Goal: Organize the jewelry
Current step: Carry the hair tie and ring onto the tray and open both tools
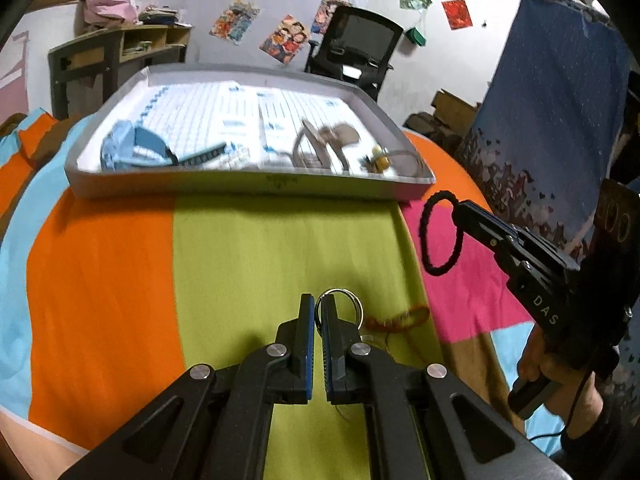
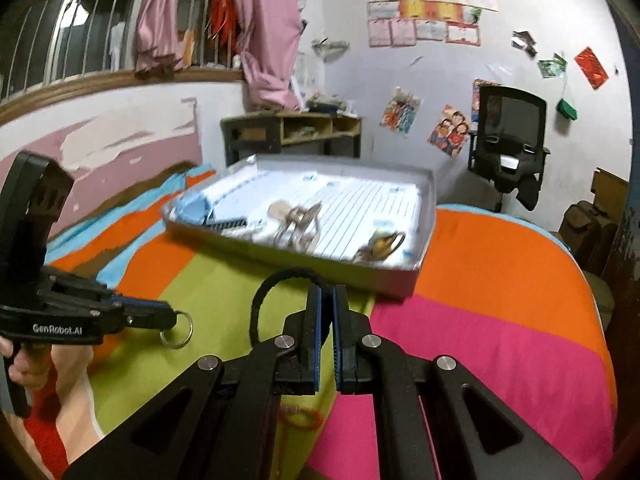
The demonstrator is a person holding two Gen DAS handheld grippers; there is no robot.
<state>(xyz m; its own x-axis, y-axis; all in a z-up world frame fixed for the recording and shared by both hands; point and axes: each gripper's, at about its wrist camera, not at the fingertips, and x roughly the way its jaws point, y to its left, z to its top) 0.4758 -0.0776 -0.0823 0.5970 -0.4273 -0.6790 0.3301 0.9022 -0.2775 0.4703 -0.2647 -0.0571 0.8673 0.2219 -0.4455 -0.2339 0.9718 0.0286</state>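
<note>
Left gripper (image 1: 319, 304) pinching metal ring (image 1: 347, 304), right gripper (image 2: 327, 294) clamped on black hair tie (image 2: 272, 296), both above striped bedspread (image 1: 240, 260) near grey tray (image 1: 248, 188).

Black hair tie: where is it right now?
The black hair tie is off the blanket, pinched in the right gripper, just short of the grey tray.

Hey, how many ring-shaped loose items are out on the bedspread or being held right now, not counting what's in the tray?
3: a metal ring in the left hand-held gripper, a black hair tie in the right hand-held gripper, and a red bracelet on the bedspread. Others may be hidden.
</note>
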